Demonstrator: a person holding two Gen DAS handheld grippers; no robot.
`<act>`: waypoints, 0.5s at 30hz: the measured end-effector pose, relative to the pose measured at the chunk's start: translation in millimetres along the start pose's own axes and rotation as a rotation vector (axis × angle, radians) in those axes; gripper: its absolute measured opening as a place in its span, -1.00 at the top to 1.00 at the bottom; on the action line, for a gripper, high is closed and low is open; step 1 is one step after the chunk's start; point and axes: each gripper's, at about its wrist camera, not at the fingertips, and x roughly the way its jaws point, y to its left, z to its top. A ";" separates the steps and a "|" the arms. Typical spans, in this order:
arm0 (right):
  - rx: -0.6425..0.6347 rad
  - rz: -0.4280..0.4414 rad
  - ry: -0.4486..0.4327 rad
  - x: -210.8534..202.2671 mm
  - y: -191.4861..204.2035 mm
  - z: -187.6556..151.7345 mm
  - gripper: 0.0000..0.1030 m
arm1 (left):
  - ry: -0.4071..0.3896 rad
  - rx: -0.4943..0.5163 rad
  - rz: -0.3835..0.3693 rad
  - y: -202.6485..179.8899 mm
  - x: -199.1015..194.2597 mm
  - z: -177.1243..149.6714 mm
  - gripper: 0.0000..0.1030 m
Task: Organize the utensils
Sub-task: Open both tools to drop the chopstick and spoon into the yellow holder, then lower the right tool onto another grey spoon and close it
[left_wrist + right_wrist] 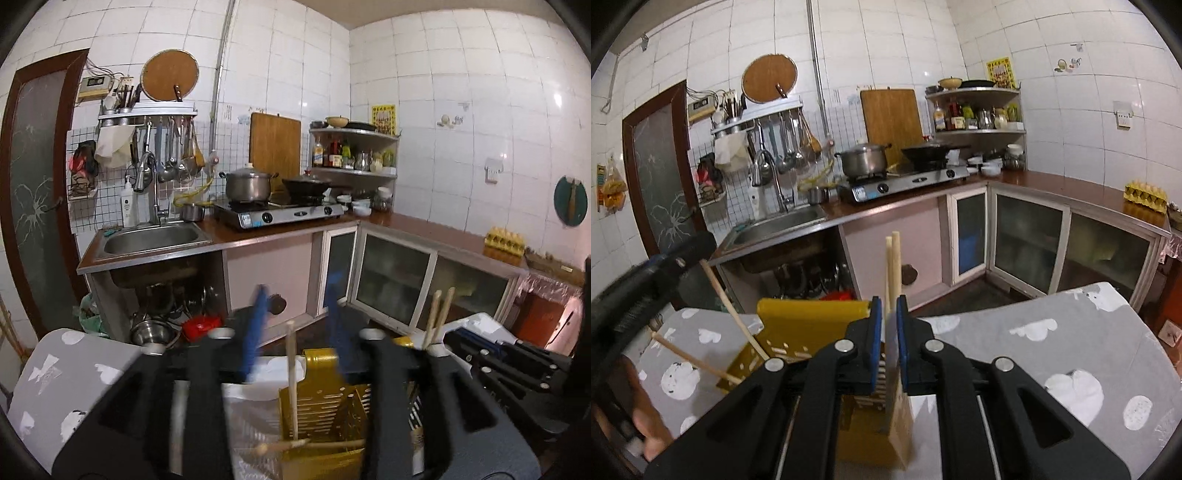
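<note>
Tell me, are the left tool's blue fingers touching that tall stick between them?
Apart. Left wrist view shows the stick standing between the fingers, gaps both sides.

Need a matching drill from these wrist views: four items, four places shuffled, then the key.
1. steel pot
2. egg tray
3. chopstick pair
4. round wooden board

A. on the counter, right end
B. between the right tongs
C. on the wall rack above the ladles
D. on the gas stove

Pairs: 1-D, 2-A, 3-B, 4-C

left gripper fingers motion-blurred, yellow holder base hidden by right gripper
</note>
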 end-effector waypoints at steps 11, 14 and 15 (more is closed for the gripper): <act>0.048 -0.053 0.006 -91.4 -29.4 -19.0 -0.12 | -0.067 0.001 0.013 25.4 -116.6 20.9 -0.90; 0.057 -0.068 0.040 -105.1 -36.6 -40.4 -0.16 | -0.040 -0.038 0.007 40.1 -140.9 6.4 -0.90; 0.054 -0.073 0.055 -107.5 -37.8 -49.6 -0.20 | -0.028 -0.046 0.011 43.0 -146.0 -0.9 -0.90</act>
